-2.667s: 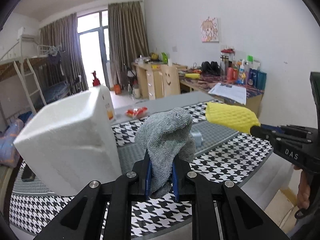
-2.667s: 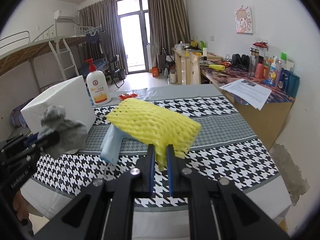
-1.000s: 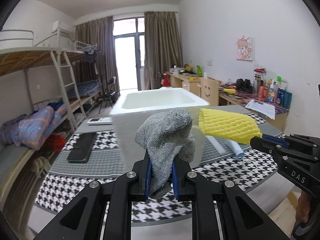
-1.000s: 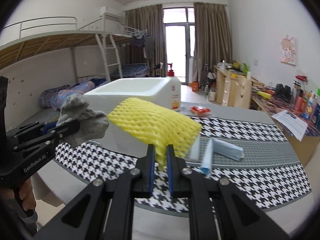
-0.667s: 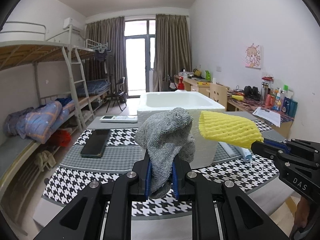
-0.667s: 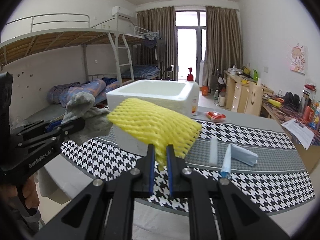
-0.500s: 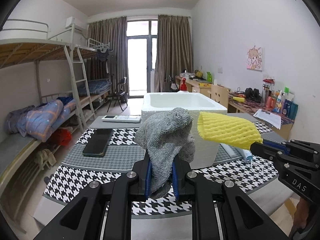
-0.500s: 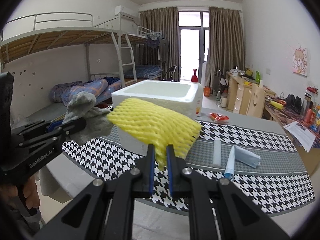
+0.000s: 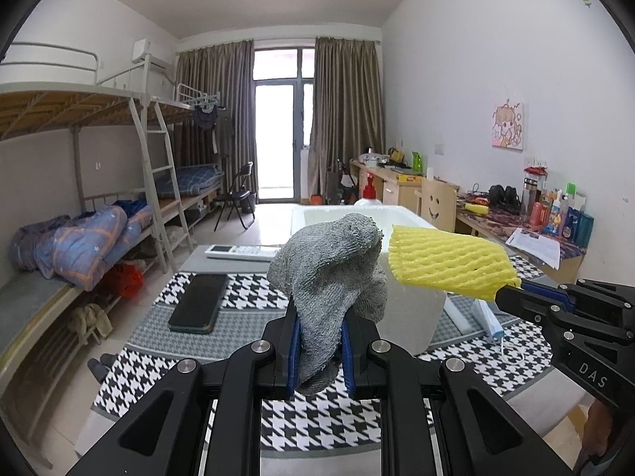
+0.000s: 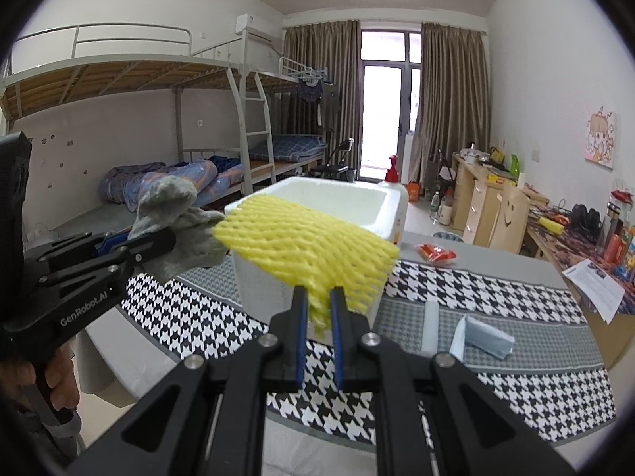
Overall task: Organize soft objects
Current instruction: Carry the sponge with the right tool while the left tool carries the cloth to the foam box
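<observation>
Two soft things are in the air short of the white foam box [image 10: 317,214] on the desk [image 10: 496,293]: left tongs [image 9: 317,347] pinch a grey sock [image 9: 333,261], right tongs [image 10: 317,317] pinch yellow foam netting [image 10: 309,246]. The carry-to-box step appears underway; next, each must reach over the rim before letting go.

grey sock [image 9: 331,273] | yellow foam net [image 10: 309,246] | white box [image 10: 341,202] | black-white houndstooth cloth [image 10: 476,289], possibly grey-banded
</observation>
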